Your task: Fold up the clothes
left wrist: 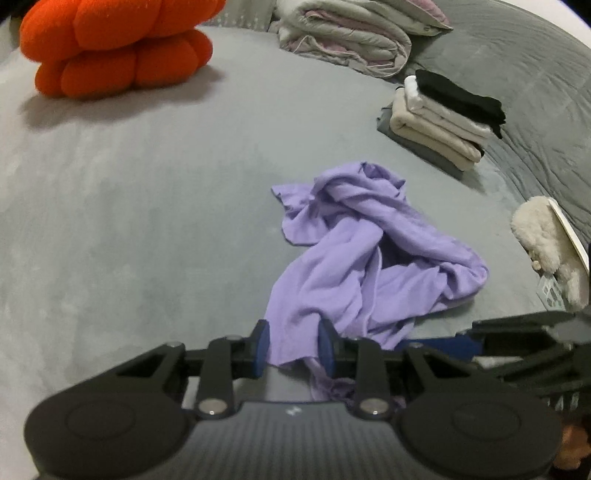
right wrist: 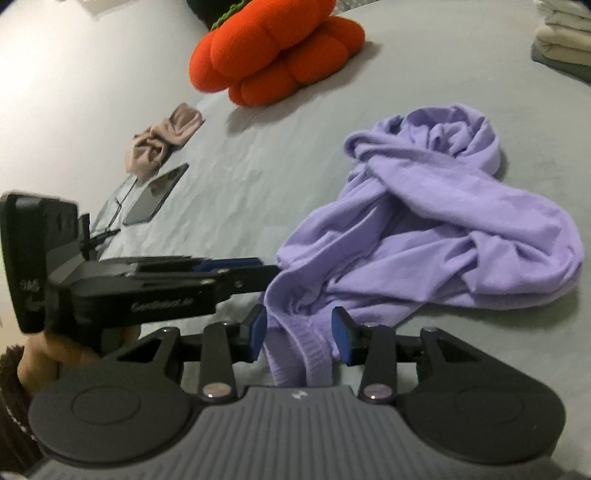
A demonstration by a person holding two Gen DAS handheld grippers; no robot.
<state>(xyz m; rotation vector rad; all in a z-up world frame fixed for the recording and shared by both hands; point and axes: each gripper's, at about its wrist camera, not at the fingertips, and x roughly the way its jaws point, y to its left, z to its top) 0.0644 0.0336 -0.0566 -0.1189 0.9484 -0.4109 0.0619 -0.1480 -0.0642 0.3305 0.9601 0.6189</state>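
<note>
A crumpled lilac garment point(left wrist: 365, 254) lies in a heap on the grey bed; it also shows in the right wrist view point(right wrist: 436, 229). My left gripper point(left wrist: 294, 345) is open, with the garment's near edge lying between its blue-padded fingers. My right gripper point(right wrist: 301, 338) is open too, with the ribbed hem of the garment between its fingers. The left gripper shows in the right wrist view point(right wrist: 271, 267) at the left, beside the garment's edge. The right gripper's body shows at the right edge of the left wrist view; its fingertips are hidden there.
An orange knot cushion point(left wrist: 114, 44) sits at the back left. A stack of folded clothes point(left wrist: 443, 118) and a folded duvet point(left wrist: 351, 33) lie at the back right. A fluffy slipper point(left wrist: 546, 247) is at the right. A phone point(right wrist: 157, 194) and a beige sock point(right wrist: 164, 138) lie left.
</note>
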